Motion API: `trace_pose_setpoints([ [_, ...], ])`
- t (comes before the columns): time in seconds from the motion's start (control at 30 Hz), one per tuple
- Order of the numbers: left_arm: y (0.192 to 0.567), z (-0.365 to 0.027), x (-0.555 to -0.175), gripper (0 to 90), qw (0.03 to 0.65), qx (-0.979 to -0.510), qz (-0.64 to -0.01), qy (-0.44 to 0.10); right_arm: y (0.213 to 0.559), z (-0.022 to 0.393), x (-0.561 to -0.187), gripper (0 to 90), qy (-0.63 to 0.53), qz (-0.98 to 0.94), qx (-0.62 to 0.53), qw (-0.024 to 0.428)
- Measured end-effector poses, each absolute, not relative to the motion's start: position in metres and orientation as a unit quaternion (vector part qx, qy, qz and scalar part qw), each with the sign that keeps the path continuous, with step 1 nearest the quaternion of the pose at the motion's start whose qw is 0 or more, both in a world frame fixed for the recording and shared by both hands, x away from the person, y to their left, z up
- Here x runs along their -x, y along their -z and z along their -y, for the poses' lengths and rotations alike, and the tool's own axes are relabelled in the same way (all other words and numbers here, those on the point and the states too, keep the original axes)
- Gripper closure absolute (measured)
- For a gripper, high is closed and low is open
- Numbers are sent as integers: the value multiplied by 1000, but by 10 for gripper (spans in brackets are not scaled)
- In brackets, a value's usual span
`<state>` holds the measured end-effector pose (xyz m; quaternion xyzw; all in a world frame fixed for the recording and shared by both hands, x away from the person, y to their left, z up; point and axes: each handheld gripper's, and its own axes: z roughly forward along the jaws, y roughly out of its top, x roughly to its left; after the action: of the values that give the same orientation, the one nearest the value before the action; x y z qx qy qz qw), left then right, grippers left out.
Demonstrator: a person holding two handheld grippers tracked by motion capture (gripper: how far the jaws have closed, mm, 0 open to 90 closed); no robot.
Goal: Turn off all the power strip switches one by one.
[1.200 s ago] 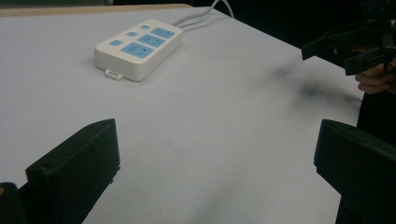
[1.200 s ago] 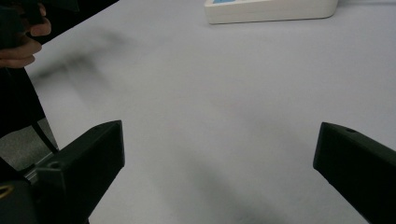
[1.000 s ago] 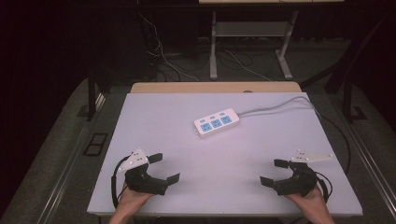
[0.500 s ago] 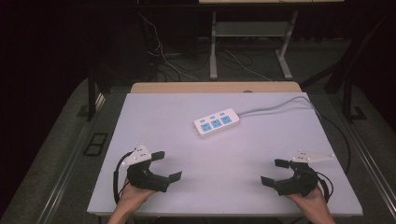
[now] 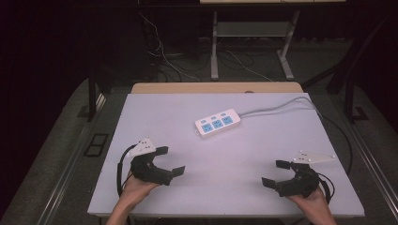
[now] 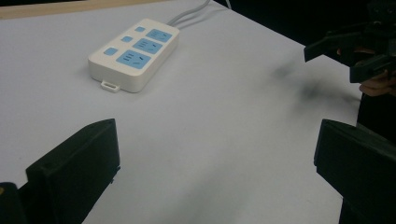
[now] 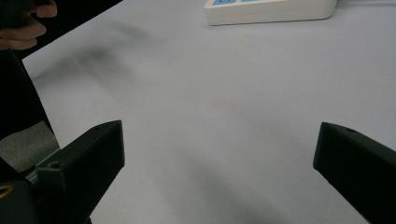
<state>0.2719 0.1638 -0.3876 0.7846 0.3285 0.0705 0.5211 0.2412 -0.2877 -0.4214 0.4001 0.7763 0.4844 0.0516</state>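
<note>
**Both grippers poised, power strip untouched at table centre**

Here, a person holds two grippers low over a pale table (image 5: 141, 117), with nothing yet in hand. The left gripper (image 5: 170, 162) sits at about seven o'clock on the tabletop, its jaws spread wide and empty; the right gripper (image 5: 276, 174) sits at about five o'clock, its jaws likewise released and holding nothing. The white power strip (image 5: 218, 123), with three blue-faced sockets, lies flat just beyond the table's middle, towards twelve o'clock, well apart from both tools. Its grey cable (image 5: 281, 105) runs off towards two o'clock. In the left gripper view the power strip (image 6: 135, 53) lies ahead at eleven o'clock. The work appears to be at the approach stage. The next move likely calls for one gripper to travel forward to the strip and line its open jaws across the narrow body.
</note>
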Motion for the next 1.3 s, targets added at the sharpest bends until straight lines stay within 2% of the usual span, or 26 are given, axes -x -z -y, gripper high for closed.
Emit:
trace_pose_setpoints([
  [1.3, 352, -120, -331, 0, 470, -834, -286, -51, 417, 290, -243, 18, -496, -771, -396, 58],
])
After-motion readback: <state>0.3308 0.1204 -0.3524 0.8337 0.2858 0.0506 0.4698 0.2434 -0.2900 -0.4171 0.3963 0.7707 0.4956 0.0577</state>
